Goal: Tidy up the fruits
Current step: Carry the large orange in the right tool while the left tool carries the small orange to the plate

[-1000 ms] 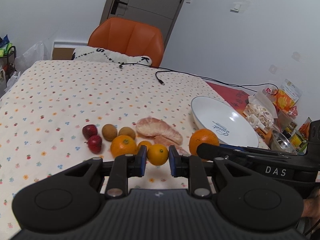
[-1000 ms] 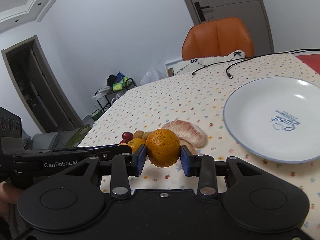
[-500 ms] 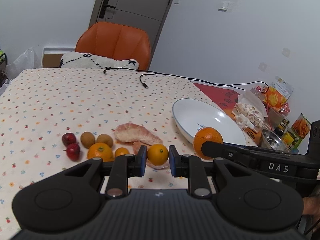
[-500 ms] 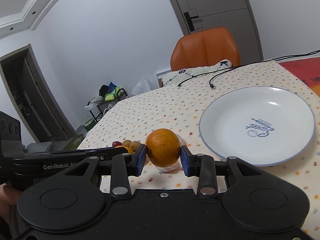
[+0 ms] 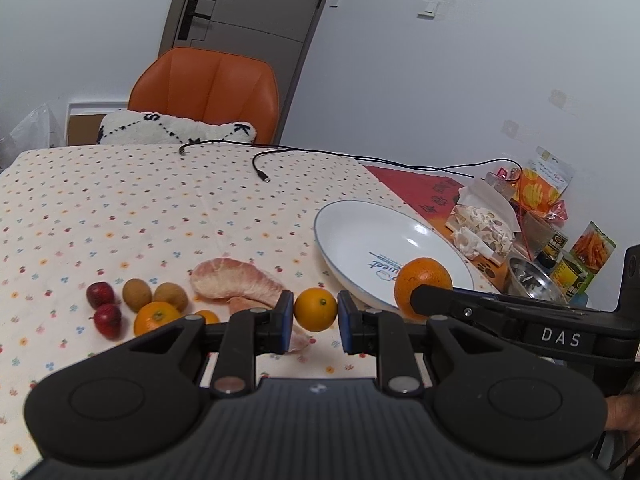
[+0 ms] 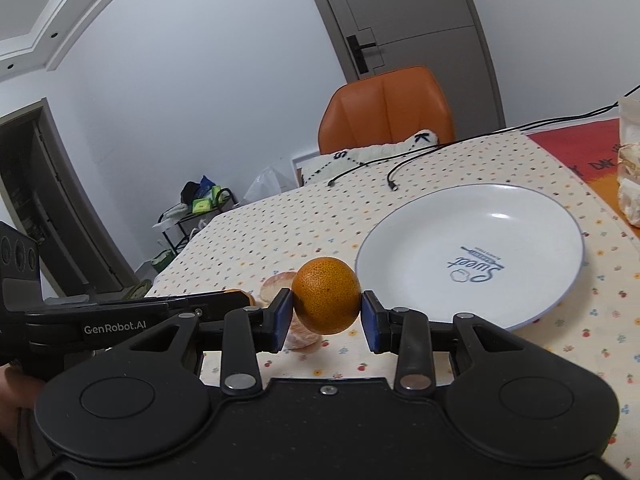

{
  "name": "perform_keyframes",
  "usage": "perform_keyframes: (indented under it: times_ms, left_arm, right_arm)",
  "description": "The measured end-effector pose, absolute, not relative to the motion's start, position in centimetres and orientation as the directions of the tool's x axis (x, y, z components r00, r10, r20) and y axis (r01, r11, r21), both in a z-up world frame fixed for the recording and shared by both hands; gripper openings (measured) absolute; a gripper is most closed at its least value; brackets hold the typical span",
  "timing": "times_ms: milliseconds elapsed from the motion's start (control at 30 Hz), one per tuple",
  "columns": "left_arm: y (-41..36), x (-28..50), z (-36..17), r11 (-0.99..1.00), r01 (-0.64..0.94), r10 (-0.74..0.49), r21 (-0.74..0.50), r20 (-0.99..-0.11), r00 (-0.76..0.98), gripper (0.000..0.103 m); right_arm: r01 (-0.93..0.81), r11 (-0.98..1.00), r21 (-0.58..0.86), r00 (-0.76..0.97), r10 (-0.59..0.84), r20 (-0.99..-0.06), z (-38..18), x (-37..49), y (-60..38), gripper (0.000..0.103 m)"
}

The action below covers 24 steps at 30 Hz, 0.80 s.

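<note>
Both loads lifted off the cloth and carried rightward since a second ago: my left claw (image 5: 315, 310) pinches the small orange (image 5: 315, 309) at frame centre, my right claw (image 6: 326, 308) clamps the big orange (image 6: 326, 295) just short of the white plate (image 6: 520, 316), lower right; release looks next.

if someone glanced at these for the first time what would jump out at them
Probably the two oranges held in mid-air: a small orange clamped in the left gripper and a bigger orange clamped in the right gripper, both close to the empty white plate on the dotted tablecloth. Next, the cluster of loose fruit left of the plate, with a peeled pomelo piece, and the orange chair behind.
</note>
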<state>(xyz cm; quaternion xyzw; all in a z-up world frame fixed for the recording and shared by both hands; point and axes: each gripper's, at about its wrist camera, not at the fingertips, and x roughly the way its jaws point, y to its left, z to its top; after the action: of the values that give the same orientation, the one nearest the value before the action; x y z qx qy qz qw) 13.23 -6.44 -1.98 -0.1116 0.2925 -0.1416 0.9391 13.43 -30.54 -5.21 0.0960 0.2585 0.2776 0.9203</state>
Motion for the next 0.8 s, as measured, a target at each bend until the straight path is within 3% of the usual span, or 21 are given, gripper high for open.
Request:
perform_keyframes:
  times_ms: [800]
  left_arm:
    - [-11.1, 17.1, -1.6, 0.918, 0.29, -0.392, -0.271, -0.506, 0.768, 0.022]
  right_arm:
    - [-0.31, 0.898, 0.311, 0.787, 0.426, -0.446, -6.3, 15.4, -35.0, 0.035]
